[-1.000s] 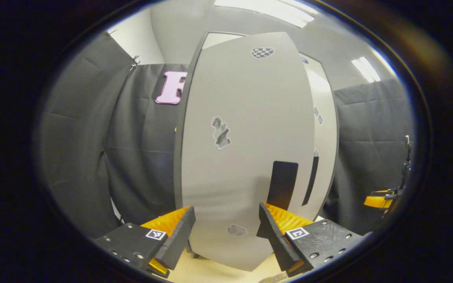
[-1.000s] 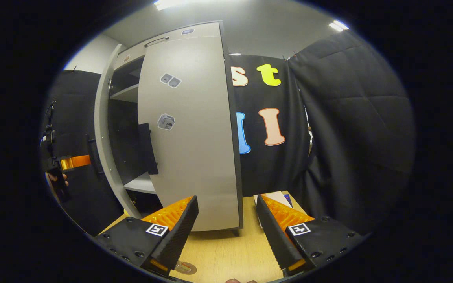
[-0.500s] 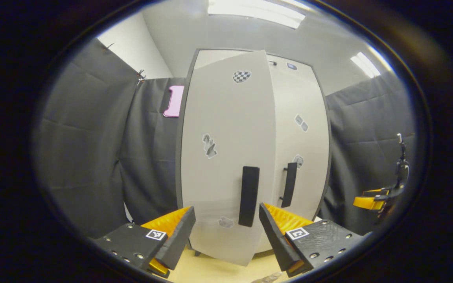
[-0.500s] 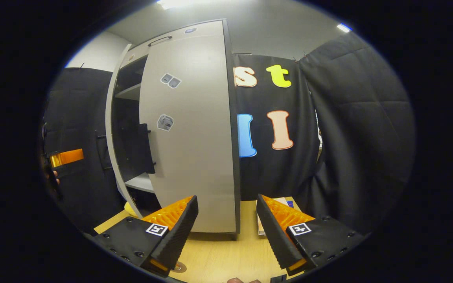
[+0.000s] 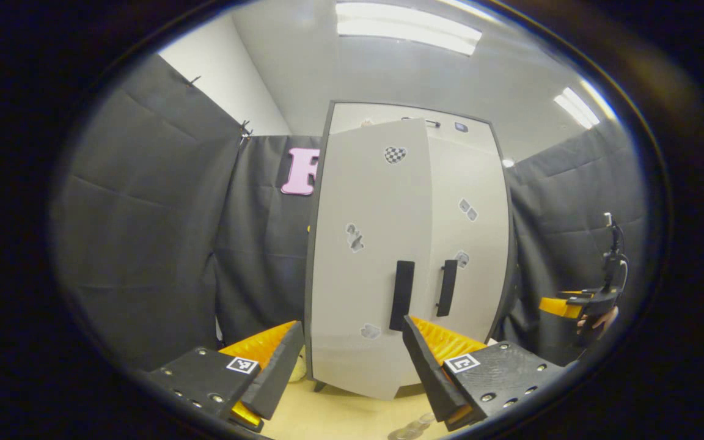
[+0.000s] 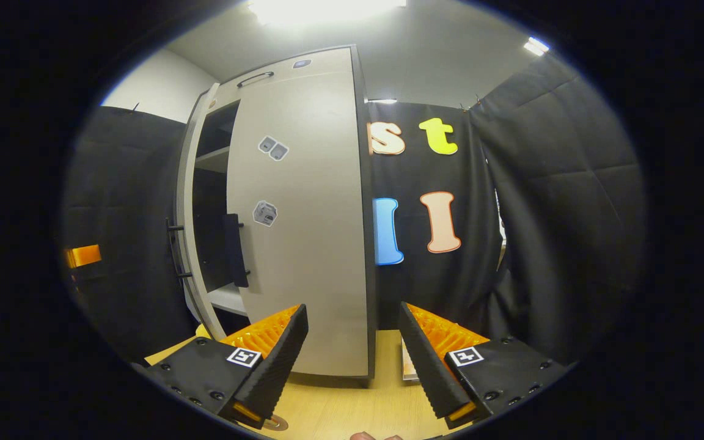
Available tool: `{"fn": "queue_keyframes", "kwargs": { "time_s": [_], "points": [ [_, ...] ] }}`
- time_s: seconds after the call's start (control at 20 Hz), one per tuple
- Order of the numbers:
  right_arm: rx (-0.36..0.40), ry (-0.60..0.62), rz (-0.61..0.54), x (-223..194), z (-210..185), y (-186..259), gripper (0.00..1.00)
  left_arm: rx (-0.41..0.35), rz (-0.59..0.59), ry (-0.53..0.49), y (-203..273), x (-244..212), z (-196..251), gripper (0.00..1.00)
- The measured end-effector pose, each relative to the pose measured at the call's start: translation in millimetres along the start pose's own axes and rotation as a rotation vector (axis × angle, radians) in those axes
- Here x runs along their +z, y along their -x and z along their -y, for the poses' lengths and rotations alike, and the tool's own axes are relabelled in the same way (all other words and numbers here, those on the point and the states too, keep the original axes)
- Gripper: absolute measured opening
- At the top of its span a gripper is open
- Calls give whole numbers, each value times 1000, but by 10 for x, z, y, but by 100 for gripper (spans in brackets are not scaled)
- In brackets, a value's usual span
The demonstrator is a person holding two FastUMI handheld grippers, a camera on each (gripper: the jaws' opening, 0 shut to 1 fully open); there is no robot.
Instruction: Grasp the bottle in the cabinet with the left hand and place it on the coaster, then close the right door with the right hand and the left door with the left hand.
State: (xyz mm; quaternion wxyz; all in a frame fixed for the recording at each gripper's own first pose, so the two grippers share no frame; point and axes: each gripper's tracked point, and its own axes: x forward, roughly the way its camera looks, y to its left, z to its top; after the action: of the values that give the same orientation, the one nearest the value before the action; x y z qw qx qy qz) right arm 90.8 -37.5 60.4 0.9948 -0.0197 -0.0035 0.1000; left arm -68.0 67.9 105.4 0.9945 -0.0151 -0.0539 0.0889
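Left gripper view is showing the left gripper (image 5: pixel 352 357) spread wide and holding nothing, standing back from the left door (image 5: pixel 367 256), which is hanging slightly ajar beside the shut right door (image 5: pixel 471 244). The bottle (image 5: pixel 413 426) is standing on the table (image 5: pixel 340 415) below. Right gripper view is showing the right gripper (image 6: pixel 352 357) also released, apart from the cabinet (image 6: pixel 291 208), probably because its door is done.

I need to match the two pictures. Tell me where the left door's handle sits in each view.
Left gripper view: the left handle stands just right of centre, on the left door, above the left gripper.
Right gripper view: it shows edge-on at the left, on the door left ajar.
Shared landmark: the right handle.
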Motion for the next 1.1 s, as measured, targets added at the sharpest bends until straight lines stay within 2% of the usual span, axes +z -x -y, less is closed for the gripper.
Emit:
{"fn": "queue_keyframes", "kwargs": {
  "time_s": [0.15,0.2,0.3,0.35,0.55,0.6,0.8,0.9,1.0,1.1],
  "points": [
    [-35,-4,-1,-5,-23,-4,92,6,-14,-12,64,-6,-160,94],
    [-41,1,-7,-14,-41,7,95,14,-19,-15,63,-10,-223,94],
    [-59,11,-5,-25,-48,17,92,28,-24,-22,30,14,-324,94],
    [-63,16,-11,-49,-69,10,95,33,-20,-20,20,14,-355,94],
    [-58,18,-41,-118,-168,-25,95,21,-8,8,-36,0,-418,94],
    [-59,18,-40,-112,-188,-22,92,18,-7,9,-34,1,-431,94],
    [-75,25,-35,-96,-193,-35,92,20,-8,-7,-55,-14,-444,94],
    [-78,17,-42,-106,-206,-59,95,51,-58,-5,-109,-79,-500,94],
    [-76,10,-49,-117,-229,-70,92,83,-102,-8,-122,-138,-574,94],
    [-74,8,-53,-123,-244,-109,92,77,-101,-5,-155,-112,-565,94]
  ]
}}
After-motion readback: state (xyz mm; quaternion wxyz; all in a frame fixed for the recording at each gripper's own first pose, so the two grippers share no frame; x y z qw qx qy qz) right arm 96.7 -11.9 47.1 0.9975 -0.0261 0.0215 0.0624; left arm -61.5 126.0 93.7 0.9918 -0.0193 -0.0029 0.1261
